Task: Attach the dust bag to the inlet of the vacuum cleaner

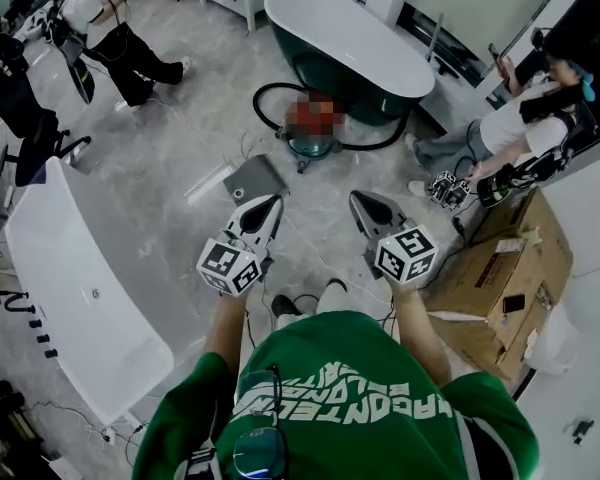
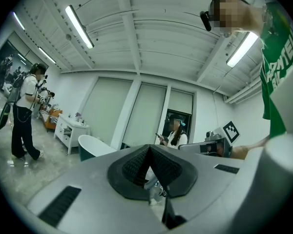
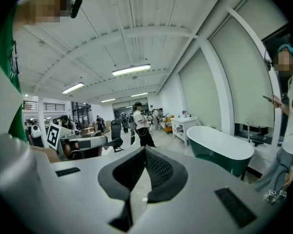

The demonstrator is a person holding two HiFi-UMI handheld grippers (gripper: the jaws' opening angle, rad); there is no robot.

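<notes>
The vacuum cleaner [image 1: 310, 133], a round dark-green canister with a black hose looped round it, stands on the floor in front of the bathtub. A grey flat square piece [image 1: 255, 178], perhaps the dust bag, lies on the floor nearer to me. A pale strip [image 1: 208, 183] lies to its left. Both grippers hang in the air in front of my chest, pointing toward the vacuum and apart from it. My left gripper [image 1: 269, 204] [image 2: 149, 149] has its jaws together with nothing between them. My right gripper [image 1: 359, 198] [image 3: 145, 150] is likewise shut and holds nothing.
A dark-green bathtub [image 1: 350, 43] stands behind the vacuum. A long white table [image 1: 80, 278] is at the left and an open cardboard box [image 1: 500, 268] at the right. A person [image 1: 520, 128] sits at the right and another person [image 1: 110, 28] stands far left. Cables lie on the floor by my feet.
</notes>
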